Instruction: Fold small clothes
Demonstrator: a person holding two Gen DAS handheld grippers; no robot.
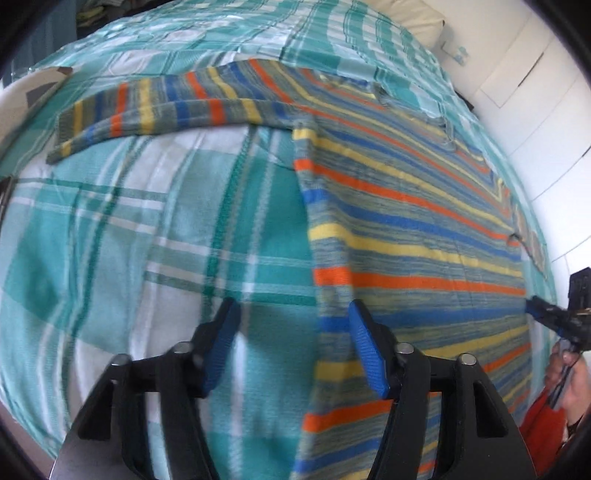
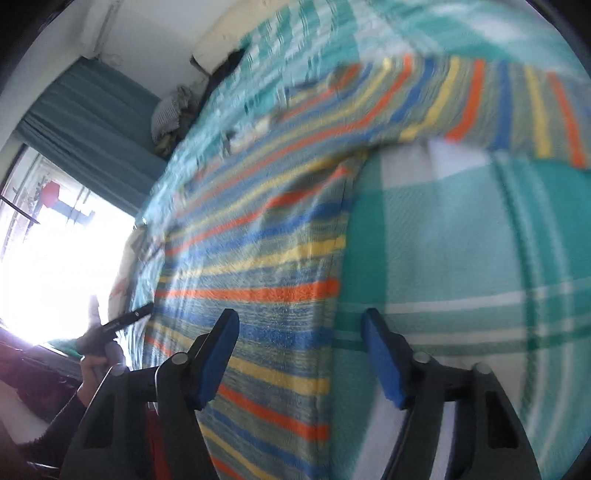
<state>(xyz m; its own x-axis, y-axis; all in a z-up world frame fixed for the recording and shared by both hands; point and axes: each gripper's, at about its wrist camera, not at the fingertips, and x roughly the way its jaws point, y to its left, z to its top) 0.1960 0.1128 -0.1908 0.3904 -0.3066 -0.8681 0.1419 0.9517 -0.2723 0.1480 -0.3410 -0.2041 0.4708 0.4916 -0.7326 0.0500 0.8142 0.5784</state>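
Note:
A striped top in blue, orange, yellow and grey lies flat on the bed, one long sleeve spread out to the left. My left gripper is open and empty, straddling the top's left side edge just above it. In the right wrist view the same top lies spread, its other sleeve reaching right. My right gripper is open and empty, straddling the top's right side edge. The right gripper also shows at the far right of the left wrist view.
The bed is covered by a teal and white checked sheet. A cream pillow lies at the head. White cupboard doors stand beside the bed. A bright window with a teal curtain is on the other side.

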